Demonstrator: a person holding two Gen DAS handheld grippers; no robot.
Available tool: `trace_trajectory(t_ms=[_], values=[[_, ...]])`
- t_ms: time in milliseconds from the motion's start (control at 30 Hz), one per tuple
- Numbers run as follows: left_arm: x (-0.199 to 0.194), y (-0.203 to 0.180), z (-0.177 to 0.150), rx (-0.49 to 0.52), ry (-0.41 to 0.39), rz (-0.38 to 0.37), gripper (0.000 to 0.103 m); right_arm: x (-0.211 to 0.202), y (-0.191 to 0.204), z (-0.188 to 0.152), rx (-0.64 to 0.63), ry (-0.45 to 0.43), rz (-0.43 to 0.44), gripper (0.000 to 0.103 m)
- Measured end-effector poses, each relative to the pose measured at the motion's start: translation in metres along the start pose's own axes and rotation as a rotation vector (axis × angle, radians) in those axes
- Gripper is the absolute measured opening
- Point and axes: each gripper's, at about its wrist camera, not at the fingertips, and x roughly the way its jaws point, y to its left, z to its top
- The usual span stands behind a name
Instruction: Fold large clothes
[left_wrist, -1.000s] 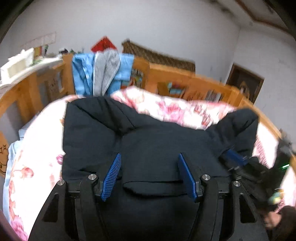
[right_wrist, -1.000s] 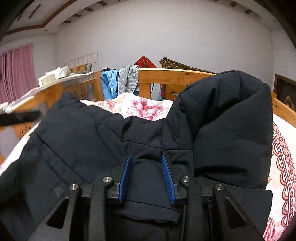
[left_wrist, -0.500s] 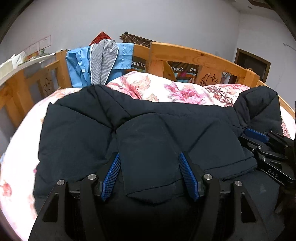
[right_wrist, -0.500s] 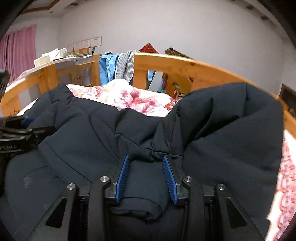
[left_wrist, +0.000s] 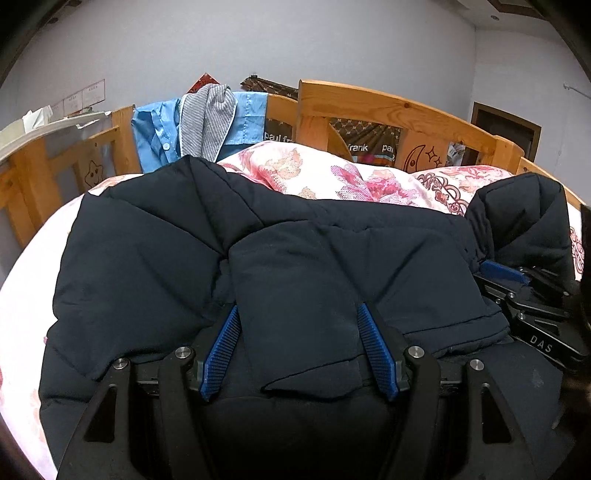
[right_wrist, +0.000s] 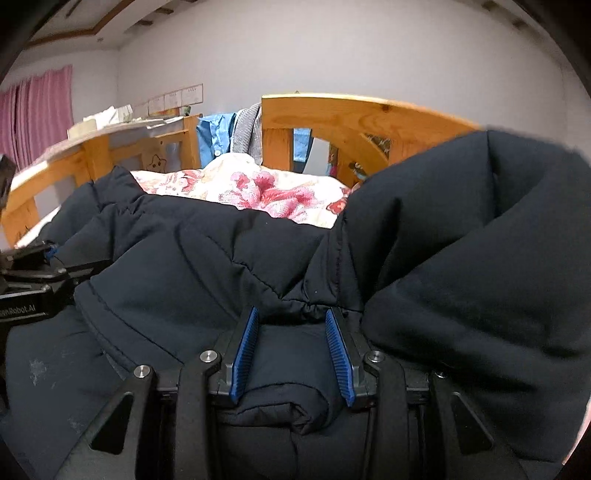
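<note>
A dark navy padded jacket (left_wrist: 147, 258) lies spread over the bed. My left gripper (left_wrist: 298, 308) is shut on a thick folded layer of it, the blue pads (left_wrist: 221, 350) pressing both sides of the fold. In the right wrist view the same jacket (right_wrist: 184, 266) fills the foreground, with its hood (right_wrist: 480, 240) bulging up at the right. My right gripper (right_wrist: 291, 311) is shut on a bunched fold beside the hood. Each gripper shows in the other's view: the right gripper (left_wrist: 517, 291) at the far right, the left gripper (right_wrist: 33, 266) at the far left.
A pink floral quilt (left_wrist: 332, 177) covers the bed beyond the jacket. The wooden bed rail (left_wrist: 388, 107) rings the far side, with a blue shirt (left_wrist: 159, 129) and a grey striped garment (left_wrist: 207, 118) hung over it. A shelf (left_wrist: 48, 125) stands left, pink curtains (right_wrist: 37, 110) beyond.
Both grippers have sunk toward the bed with their folds of jacket, and the lifted part has come down onto the rest of the jacket. The hood sits lower.
</note>
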Motion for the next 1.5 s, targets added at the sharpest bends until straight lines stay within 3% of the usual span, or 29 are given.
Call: trace_trajectory(t_ms=[333, 567, 600, 767, 1000, 1133, 1167, 1233, 1267, 1367, 1500], values=[[-0.006, -0.002, 0.001, -0.013, 0.003, 0.027, 0.063, -0.002, 0.003, -0.003, -0.010, -0.013, -0.013, 0.036], [-0.039, -0.010, -0.001, -0.145, 0.151, 0.130, 0.065, -0.020, -0.002, -0.001, 0.017, -0.035, 0.032, 0.038], [-0.044, -0.012, -0.001, -0.156, 0.173, 0.146, 0.065, -0.025, -0.004, 0.000, 0.027, -0.029, 0.051, 0.040], [-0.075, -0.022, -0.001, -0.211, 0.231, 0.226, 0.065, -0.052, -0.004, 0.007, 0.010, 0.043, 0.115, 0.077], [-0.108, -0.023, -0.018, -0.262, 0.168, 0.181, 0.065, -0.123, 0.006, -0.006, 0.008, 0.025, 0.089, 0.086], [-0.147, -0.040, -0.033, -0.132, 0.163, 0.092, 0.066, -0.178, 0.020, -0.014, 0.086, -0.024, 0.054, 0.097], [-0.159, -0.045, -0.037, -0.103, 0.145, 0.077, 0.068, -0.192, 0.025, -0.015, 0.091, -0.040, 0.047, 0.100], [-0.187, -0.052, -0.047, -0.075, 0.107, 0.042, 0.090, -0.225, 0.036, -0.017, 0.095, -0.077, 0.019, 0.103], [-0.199, -0.054, -0.052, -0.075, 0.098, 0.027, 0.094, -0.241, 0.042, -0.020, 0.098, -0.089, 0.004, 0.103], [-0.237, -0.059, -0.065, -0.078, 0.087, -0.020, 0.098, -0.275, 0.062, -0.028, 0.113, -0.101, -0.022, 0.103], [-0.287, -0.067, -0.078, -0.042, 0.057, 0.015, 0.101, -0.311, 0.091, -0.040, 0.120, -0.103, -0.043, 0.103]])
